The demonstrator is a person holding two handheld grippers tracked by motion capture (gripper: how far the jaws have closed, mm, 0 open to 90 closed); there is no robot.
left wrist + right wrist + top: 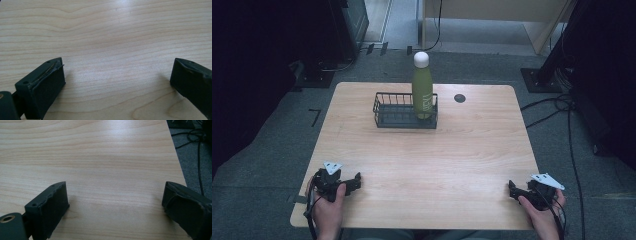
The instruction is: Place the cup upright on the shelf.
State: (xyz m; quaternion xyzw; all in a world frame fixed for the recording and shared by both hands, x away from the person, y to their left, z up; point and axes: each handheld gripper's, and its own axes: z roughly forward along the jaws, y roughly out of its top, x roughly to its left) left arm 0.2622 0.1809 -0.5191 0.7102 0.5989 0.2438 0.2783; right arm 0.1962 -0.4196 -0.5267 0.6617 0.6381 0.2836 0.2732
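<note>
A green bottle (422, 91) with a white cap stands upright in the right end of a black wire basket (398, 113) at the back middle of the wooden table (422, 160). My left gripper (356, 180) rests near the table's front left corner, held in a hand, far from the basket. Its jaws stand wide apart over bare wood (115, 72), with nothing between them. My right gripper (512, 189) lies at the front right, near the table's right edge. It is open too, with plain wood (115, 195) between its black jaws.
A small dark round hole (459, 98) sits in the tabletop right of the basket. Cables (562, 107) trail over the grey floor beyond the right edge. Dark equipment stands at the far left and right, and a pale cabinet (492, 20) stands behind.
</note>
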